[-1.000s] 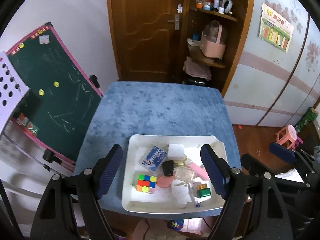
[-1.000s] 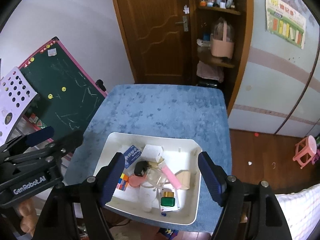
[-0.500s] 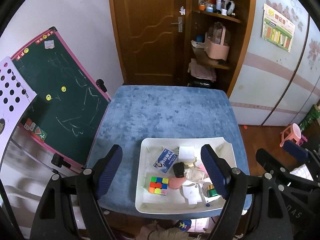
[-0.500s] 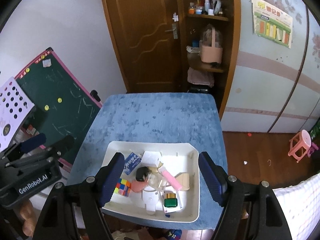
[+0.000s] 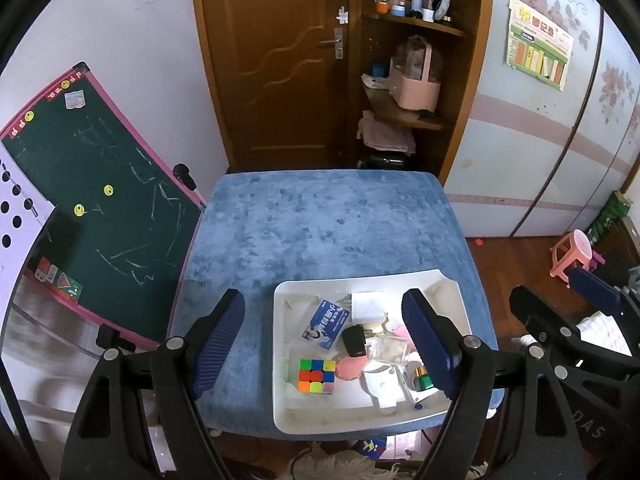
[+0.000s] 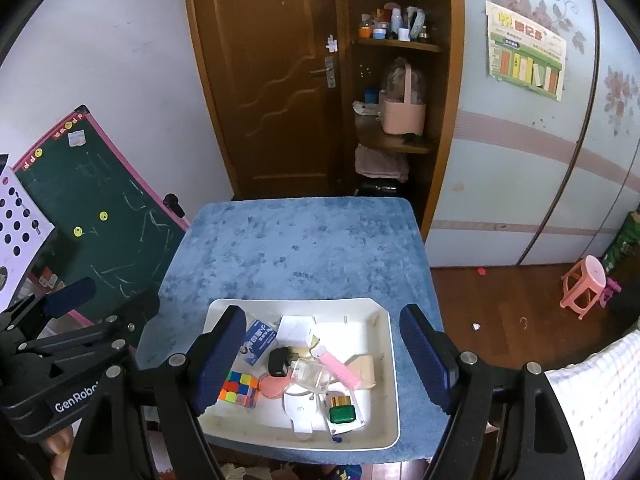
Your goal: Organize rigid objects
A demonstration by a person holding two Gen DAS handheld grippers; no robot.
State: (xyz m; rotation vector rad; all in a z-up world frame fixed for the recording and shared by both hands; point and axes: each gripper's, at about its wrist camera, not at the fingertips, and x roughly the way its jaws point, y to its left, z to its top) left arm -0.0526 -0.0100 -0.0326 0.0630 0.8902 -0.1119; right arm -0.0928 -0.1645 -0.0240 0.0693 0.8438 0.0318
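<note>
A white tray (image 5: 452,292) (image 6: 384,316) sits at the near edge of a blue-covered table (image 5: 320,224) (image 6: 296,240). In it lie a colour cube (image 5: 316,376) (image 6: 240,388), a blue card box (image 5: 326,324) (image 6: 258,340), a black plug (image 5: 354,340) (image 6: 279,361), a pink comb (image 6: 340,372), a green box (image 6: 343,412), a clear box (image 6: 310,374) and white pieces. My left gripper (image 5: 324,344) is open and empty, high above the tray. My right gripper (image 6: 322,360) is open and empty above it too.
A green chalkboard (image 5: 92,208) (image 6: 92,224) leans left of the table. A wooden door (image 5: 280,60) and shelves with a pink basket (image 5: 414,84) stand behind. A pink stool (image 6: 582,288) is on the floor at right.
Both grippers have risen and drawn back, so the tray and table look smaller. Both stay open and empty. The tray's contents have not moved.
</note>
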